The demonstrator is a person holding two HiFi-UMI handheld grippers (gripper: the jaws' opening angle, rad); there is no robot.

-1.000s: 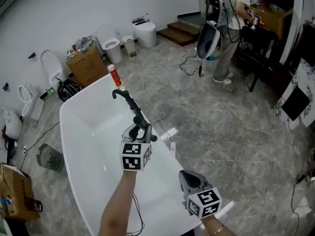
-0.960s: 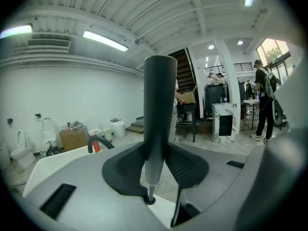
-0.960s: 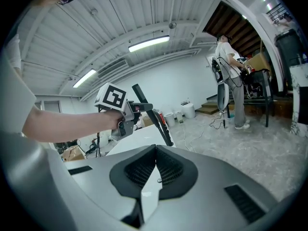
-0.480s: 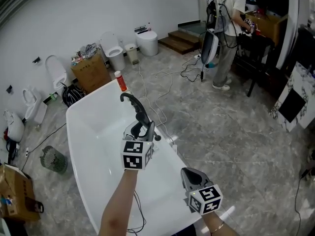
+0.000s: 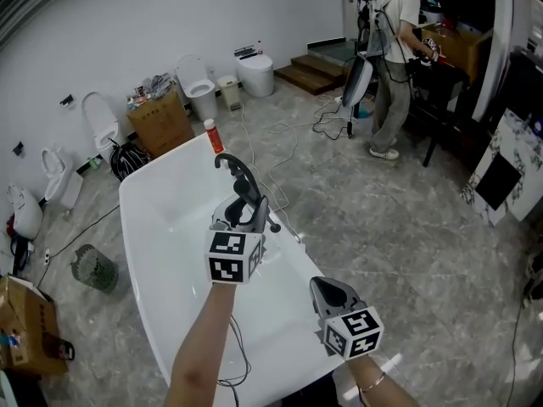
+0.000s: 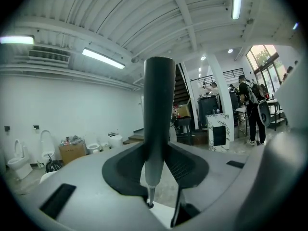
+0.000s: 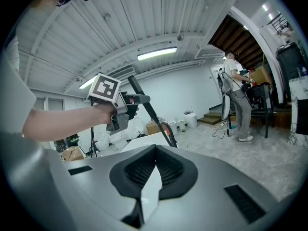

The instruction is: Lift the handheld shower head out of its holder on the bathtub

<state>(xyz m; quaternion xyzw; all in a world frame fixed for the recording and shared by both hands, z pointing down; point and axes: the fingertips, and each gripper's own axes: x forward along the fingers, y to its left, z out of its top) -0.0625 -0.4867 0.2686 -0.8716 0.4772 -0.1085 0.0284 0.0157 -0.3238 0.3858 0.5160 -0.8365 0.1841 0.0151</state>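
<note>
My left gripper [image 5: 247,216] is shut on the black handheld shower head [image 5: 240,183], which it holds up over the right rim of the white bathtub [image 5: 149,209]. In the left gripper view the dark handle [image 6: 158,109] stands upright between the jaws of that gripper [image 6: 156,174]. My right gripper [image 5: 327,292] hangs lower, near the tub's front right rim, shut and with nothing in it [image 7: 154,150]. The right gripper view shows the left gripper [image 7: 138,99] with the shower head [image 7: 155,118] slanting down from it.
A red bottle [image 5: 215,136] stands on the tub's far rim. Toilets [image 5: 196,84], a cardboard box [image 5: 159,114] and cables [image 5: 280,155] lie beyond the tub. A person [image 5: 394,58] stands at a dark table at the back right. A wire basket [image 5: 92,269] sits left of the tub.
Both grippers have risen. The left one has carried the shower head up and away from the tub's rim. The right gripper stays shut and empty.
</note>
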